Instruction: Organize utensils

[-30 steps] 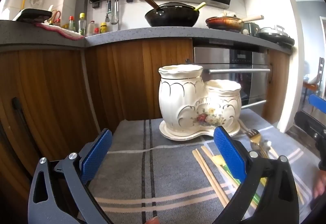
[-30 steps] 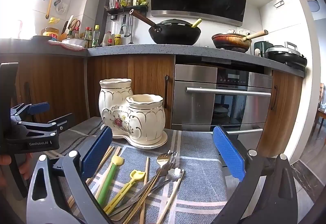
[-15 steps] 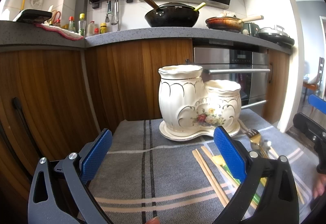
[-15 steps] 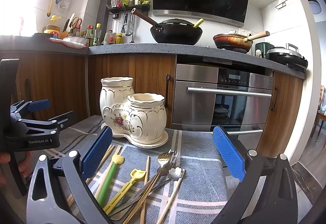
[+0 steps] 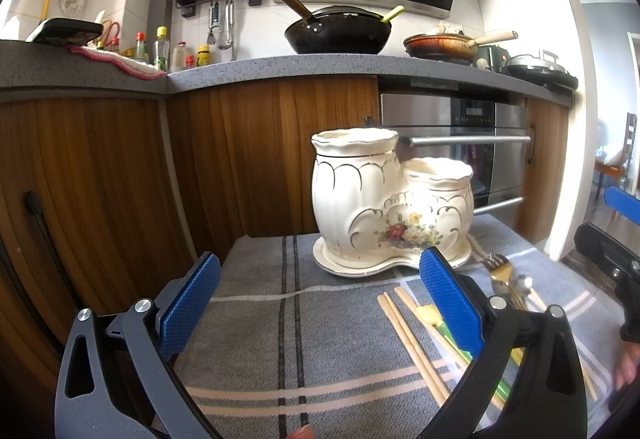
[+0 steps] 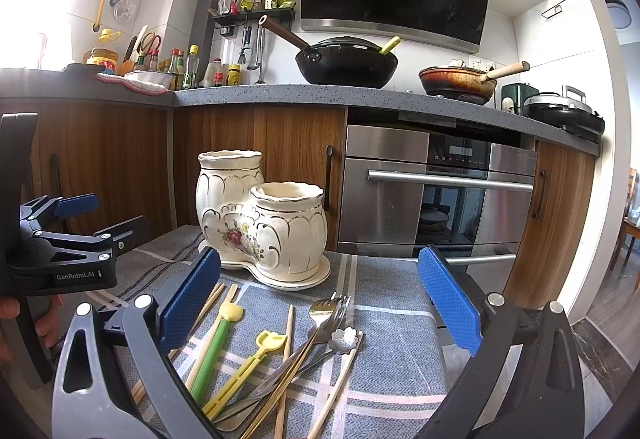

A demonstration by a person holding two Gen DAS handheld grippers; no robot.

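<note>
My right claw [image 6: 318, 303] hung wide over the fork [image 6: 326, 313]; I judged pinching its handle cleanly best before the holder [image 6: 260, 215].

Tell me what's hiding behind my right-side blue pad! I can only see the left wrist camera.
Observer: The right wrist view shows a green-handled utensil with a yellow tip, lying on the cloth.
Operator: Is there anything else yellow?
Observer: Yes, a yellow shovel-shaped utensil lies next to it, slanting toward the forks.
Operator: Is the other gripper holding something?
Observer: No. The right gripper has its jaws wide open with nothing between them.
</note>
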